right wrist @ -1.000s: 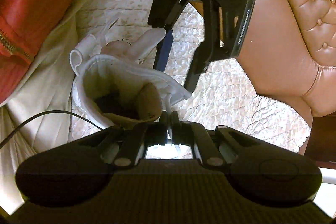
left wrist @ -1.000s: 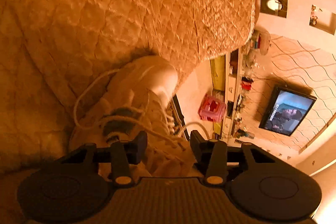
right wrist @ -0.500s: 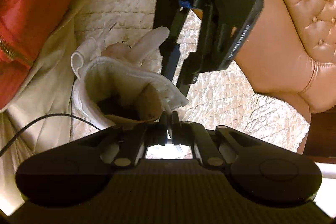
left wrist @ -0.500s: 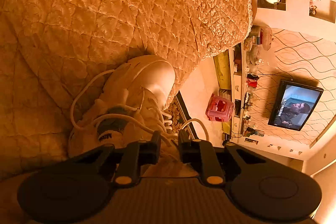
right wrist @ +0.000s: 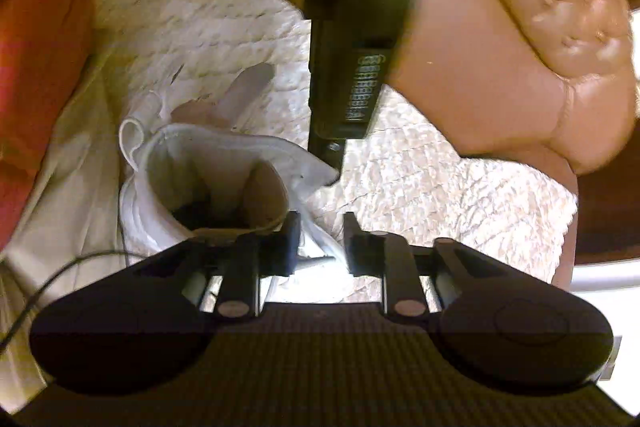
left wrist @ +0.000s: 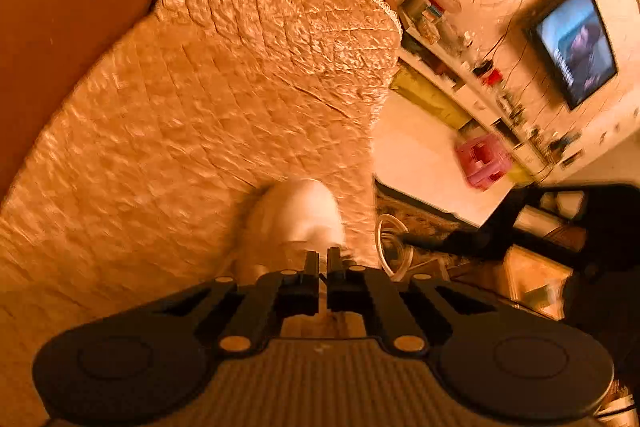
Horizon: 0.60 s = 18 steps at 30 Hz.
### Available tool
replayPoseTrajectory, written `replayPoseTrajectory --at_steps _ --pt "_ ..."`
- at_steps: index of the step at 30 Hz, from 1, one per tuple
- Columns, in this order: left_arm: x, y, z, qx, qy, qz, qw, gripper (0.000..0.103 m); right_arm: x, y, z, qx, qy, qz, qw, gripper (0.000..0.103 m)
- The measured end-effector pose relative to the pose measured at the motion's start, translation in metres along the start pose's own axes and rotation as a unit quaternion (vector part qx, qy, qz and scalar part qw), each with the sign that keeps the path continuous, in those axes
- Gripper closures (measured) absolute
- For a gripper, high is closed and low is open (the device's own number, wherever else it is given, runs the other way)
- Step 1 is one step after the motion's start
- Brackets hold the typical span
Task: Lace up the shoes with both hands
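Observation:
A white shoe lies on a quilted sofa cover. In the left wrist view its toe points away, blurred, just beyond my left gripper, whose jaws are closed with a thin white lace between them. In the right wrist view the shoe's open collar faces me. My right gripper is open, with a white lace end lying loose between the fingers. The left gripper's black body, held by a hand, hangs above the shoe.
The quilted cover ends at an edge on the right, with floor, a pink stool, a shelf and a TV beyond. A tufted leather sofa arm rises at the right. An orange sleeve is at the left.
My left gripper closed on the lace and pulled up and away from the shoe. My right gripper opened and let go of the lace.

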<state>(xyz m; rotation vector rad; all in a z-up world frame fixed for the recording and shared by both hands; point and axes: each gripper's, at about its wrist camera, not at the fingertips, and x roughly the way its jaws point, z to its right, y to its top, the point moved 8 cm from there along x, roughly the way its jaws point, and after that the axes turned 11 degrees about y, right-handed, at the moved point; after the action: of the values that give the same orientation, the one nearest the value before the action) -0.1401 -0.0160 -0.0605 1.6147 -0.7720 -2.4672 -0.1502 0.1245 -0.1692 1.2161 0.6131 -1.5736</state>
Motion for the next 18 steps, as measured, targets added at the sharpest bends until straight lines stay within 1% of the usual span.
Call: replayPoseTrajectory --at_steps 1,2,3,4,6,7,9,10,13,14,16,18 --pt "-0.001 0.000 -0.001 0.029 0.031 0.016 0.9990 0.103 -0.002 0.000 0.001 0.011 0.000 0.006 1.000 0.067" --pt "-0.001 -0.001 -0.005 0.052 0.061 0.029 0.9963 0.103 -0.004 0.000 0.002 0.021 0.001 0.012 1.000 0.066" --pt "0.001 -0.002 -0.012 0.051 0.071 0.026 0.9959 0.103 -0.004 -0.001 0.002 0.029 0.001 0.011 1.000 0.066" --pt "0.002 -0.004 -0.020 0.036 0.072 0.019 0.9966 0.103 -0.003 -0.003 0.002 0.034 -0.001 0.007 0.999 0.066" --pt "0.005 -0.007 -0.035 -0.023 0.048 -0.003 0.9986 0.103 -0.003 -0.006 0.002 0.042 -0.006 0.014 0.999 0.066" --pt "0.006 -0.008 -0.035 -0.045 0.032 -0.013 0.9984 0.103 -0.004 -0.007 0.004 0.052 -0.005 0.018 0.998 0.066" --pt "0.009 -0.011 -0.037 -0.088 0.002 -0.034 0.9955 0.103 -0.006 -0.010 0.008 0.076 -0.001 0.027 0.997 0.066" --pt "0.010 -0.012 -0.037 -0.110 -0.013 -0.044 0.9929 0.099 -0.006 -0.010 0.010 0.089 0.003 0.033 0.995 0.066" --pt "0.012 -0.015 -0.039 -0.174 -0.059 -0.074 0.9802 0.089 -0.007 -0.013 0.014 0.112 0.008 0.043 0.993 0.066" --pt "0.013 -0.016 -0.040 -0.195 -0.074 -0.084 0.9745 0.088 -0.008 -0.013 0.013 0.115 0.008 0.045 0.992 0.066" --pt "0.014 -0.017 -0.041 -0.237 -0.104 -0.104 0.9605 0.088 -0.008 -0.014 0.014 0.115 0.009 0.045 0.992 0.066" --pt "0.015 -0.018 -0.043 -0.277 -0.133 -0.123 0.9435 0.088 -0.008 -0.014 0.014 0.113 0.006 0.042 0.993 0.066"
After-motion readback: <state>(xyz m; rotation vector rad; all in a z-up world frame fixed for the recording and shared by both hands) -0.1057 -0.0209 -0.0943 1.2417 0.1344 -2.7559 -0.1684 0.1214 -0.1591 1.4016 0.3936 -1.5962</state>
